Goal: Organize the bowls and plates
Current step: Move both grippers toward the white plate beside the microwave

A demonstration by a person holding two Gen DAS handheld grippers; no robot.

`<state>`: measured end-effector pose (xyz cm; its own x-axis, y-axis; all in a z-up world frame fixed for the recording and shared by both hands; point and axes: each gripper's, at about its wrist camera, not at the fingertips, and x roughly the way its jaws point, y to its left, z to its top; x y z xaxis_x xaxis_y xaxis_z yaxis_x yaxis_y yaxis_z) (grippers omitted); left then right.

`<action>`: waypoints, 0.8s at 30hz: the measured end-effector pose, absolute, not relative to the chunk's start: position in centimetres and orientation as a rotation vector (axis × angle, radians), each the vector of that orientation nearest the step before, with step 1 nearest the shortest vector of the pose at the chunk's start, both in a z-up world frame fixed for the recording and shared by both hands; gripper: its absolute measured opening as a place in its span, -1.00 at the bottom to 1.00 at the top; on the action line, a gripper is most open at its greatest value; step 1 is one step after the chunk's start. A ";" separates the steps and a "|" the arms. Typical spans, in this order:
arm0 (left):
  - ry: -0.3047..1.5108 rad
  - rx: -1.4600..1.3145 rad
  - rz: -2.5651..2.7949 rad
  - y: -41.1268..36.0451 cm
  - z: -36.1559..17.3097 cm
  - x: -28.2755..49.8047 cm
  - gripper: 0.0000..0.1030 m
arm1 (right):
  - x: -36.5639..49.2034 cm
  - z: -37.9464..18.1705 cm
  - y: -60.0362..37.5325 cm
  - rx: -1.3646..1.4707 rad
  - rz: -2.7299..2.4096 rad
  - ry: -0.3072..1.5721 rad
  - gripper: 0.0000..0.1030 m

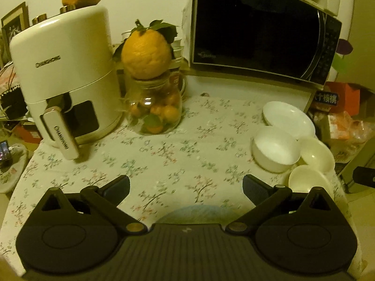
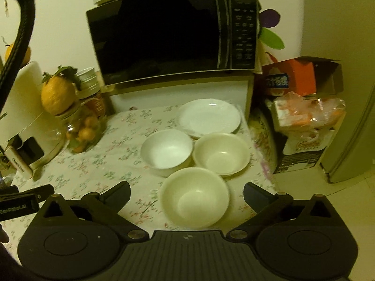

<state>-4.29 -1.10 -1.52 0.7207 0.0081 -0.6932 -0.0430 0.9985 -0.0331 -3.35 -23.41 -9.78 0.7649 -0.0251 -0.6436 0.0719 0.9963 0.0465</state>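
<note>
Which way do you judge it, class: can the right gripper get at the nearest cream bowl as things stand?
Probably yes. The right gripper is open and empty, and the nearest cream bowl lies straight ahead between its fingers with nothing over it. The white bowl and the other cream bowl crowd only its far side.

right claw (image 2: 186, 193) spread wide and empty above three white bowls (image 2: 194, 196) beside a plate (image 2: 209, 117).
</note>
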 end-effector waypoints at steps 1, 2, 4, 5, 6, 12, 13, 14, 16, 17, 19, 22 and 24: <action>0.767 -0.045 0.025 -1.4 -1.5 -3.9 0.99 | -3.2 -9.7 -23.7 0.073 -0.060 0.698 0.96; 0.769 -0.042 0.021 -1.6 -1.5 -3.6 0.99 | -2.9 -9.6 -24.0 0.077 -0.064 0.698 0.96; 0.785 -0.029 0.017 -2.1 -1.6 -2.9 0.99 | -2.4 -9.5 -24.7 0.094 -0.077 0.699 0.96; 0.798 -0.021 0.018 -2.3 -1.7 -2.6 0.99 | -2.2 -9.5 -25.0 0.106 -0.084 0.702 0.96; 0.809 -0.014 0.020 -2.5 -1.7 -2.3 0.99 | -1.9 -9.4 -25.4 0.118 -0.089 0.706 0.96; 0.827 0.056 0.011 -4.6 -2.7 -0.6 0.99 | -0.3 -9.6 -27.2 0.171 -0.120 0.744 0.96; 0.828 0.058 0.004 -4.9 -2.8 -0.4 0.99 | -0.1 -9.6 -27.4 0.173 -0.125 0.746 0.96; 0.829 0.056 -0.004 -5.3 -2.9 -0.2 0.99 | 0.2 -9.6 -27.7 0.175 -0.131 0.748 0.96; 0.828 0.051 -0.016 -5.9 -3.1 0.1 0.99 | 0.6 -9.5 -28.1 0.175 -0.135 0.750 0.96; 0.830 0.049 -0.022 -6.2 -3.3 0.4 0.99 | 0.8 -9.4 -28.3 0.173 -0.136 0.750 0.96; 0.838 0.050 -0.034 -6.9 -3.7 1.1 0.99 | 1.4 -9.3 -28.8 0.170 -0.143 0.751 0.96; 0.836 0.052 -0.039 -7.8 -4.1 2.3 0.99 | 2.7 -9.2 -29.9 0.172 -0.163 0.753 0.96; 0.836 0.049 -0.039 -8.2 -4.2 3.0 0.99 | 3.7 -9.4 -30.7 0.172 -0.183 0.760 0.96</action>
